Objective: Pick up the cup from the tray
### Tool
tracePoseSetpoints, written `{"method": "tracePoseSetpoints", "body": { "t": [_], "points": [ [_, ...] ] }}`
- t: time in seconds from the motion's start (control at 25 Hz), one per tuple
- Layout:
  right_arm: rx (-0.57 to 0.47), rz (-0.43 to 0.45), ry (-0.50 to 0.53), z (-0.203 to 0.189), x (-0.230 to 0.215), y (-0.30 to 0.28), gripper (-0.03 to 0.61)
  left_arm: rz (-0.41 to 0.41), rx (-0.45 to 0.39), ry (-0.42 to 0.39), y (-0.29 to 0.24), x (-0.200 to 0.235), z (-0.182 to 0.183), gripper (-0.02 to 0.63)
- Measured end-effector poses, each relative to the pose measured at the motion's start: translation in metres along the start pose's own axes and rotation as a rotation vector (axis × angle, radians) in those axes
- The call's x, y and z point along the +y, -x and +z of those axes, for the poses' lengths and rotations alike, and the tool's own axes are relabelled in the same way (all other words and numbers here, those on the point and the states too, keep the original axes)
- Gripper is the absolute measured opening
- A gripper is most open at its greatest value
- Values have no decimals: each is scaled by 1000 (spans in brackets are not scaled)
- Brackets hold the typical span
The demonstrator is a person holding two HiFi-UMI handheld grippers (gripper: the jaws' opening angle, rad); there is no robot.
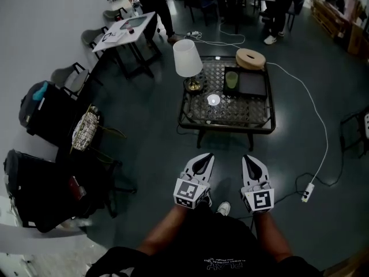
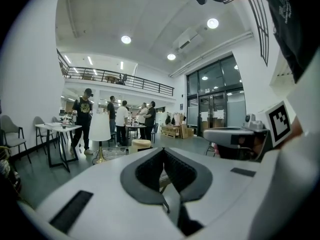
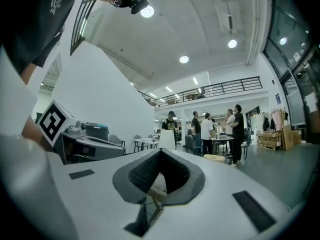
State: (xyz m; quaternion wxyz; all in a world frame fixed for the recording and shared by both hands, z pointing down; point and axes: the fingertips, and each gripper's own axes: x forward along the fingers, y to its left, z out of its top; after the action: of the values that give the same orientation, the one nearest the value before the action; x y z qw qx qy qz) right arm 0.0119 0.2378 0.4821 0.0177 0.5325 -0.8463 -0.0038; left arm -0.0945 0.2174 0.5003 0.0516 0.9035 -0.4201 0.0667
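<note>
Both tools are held side by side, low in front of the person. The left tool (image 1: 203,158) has its jaws together with nothing in them, and the right tool (image 1: 254,160) is the same. The green cup (image 1: 231,80) stands at the left end of the dark tray (image 1: 255,84) on the glass surface (image 1: 230,113), well apart from both tools. A lamp (image 1: 187,58) stands near the tray.

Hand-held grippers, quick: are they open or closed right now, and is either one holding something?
Left hand-held gripper: closed, holding nothing.
Right hand-held gripper: closed, holding nothing.
</note>
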Motion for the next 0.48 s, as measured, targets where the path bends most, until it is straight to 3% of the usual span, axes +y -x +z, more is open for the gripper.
{"method": "tracePoseSetpoints", "body": {
  "t": [0.48],
  "points": [
    [46, -81, -20, -5, -28, -84, 9, -35, 40, 14, -56, 69, -7, 9]
  ]
}}
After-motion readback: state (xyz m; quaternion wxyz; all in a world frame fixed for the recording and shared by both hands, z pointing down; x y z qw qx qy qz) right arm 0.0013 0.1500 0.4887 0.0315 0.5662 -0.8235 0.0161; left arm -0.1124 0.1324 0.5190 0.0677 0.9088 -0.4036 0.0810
